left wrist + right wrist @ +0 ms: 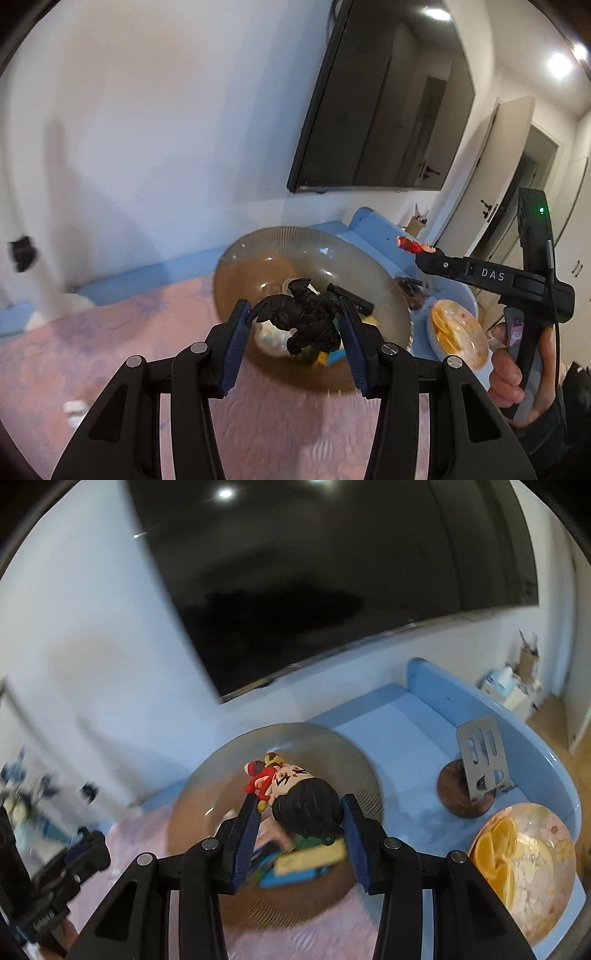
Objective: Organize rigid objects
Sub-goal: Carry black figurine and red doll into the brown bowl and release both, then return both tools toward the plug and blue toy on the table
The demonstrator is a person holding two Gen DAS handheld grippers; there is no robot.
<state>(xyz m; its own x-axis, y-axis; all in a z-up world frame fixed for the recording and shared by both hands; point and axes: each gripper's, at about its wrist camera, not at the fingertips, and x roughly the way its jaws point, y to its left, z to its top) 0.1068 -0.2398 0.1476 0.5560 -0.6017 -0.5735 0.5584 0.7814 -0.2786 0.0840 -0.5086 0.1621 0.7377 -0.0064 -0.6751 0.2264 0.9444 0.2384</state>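
My left gripper (pixel 295 317) is shut on a black dragon figurine (pixel 301 317) and holds it above a ribbed glass bowl (pixel 258 254). My right gripper (pixel 299 808) is shut on a doll figurine (pixel 295 794) with black hair and red clothes, also above the glass bowl (pixel 221 775). The bowl holds several small items, among them a yellow and blue block (pixel 306 860). In the left wrist view the right gripper (pixel 421 249) comes in from the right with the red doll (pixel 410 244) at its tip. The left gripper (pixel 86 845) shows at the lower left of the right wrist view.
The bowl sits on a pink cloth (pixel 147 350) over a blue table (pixel 399 738). A floral bowl with orange slices (pixel 524 871) stands to the right. A metal stand on a brown disc (pixel 476 771) is behind it. A dark TV (pixel 332 572) hangs on the white wall.
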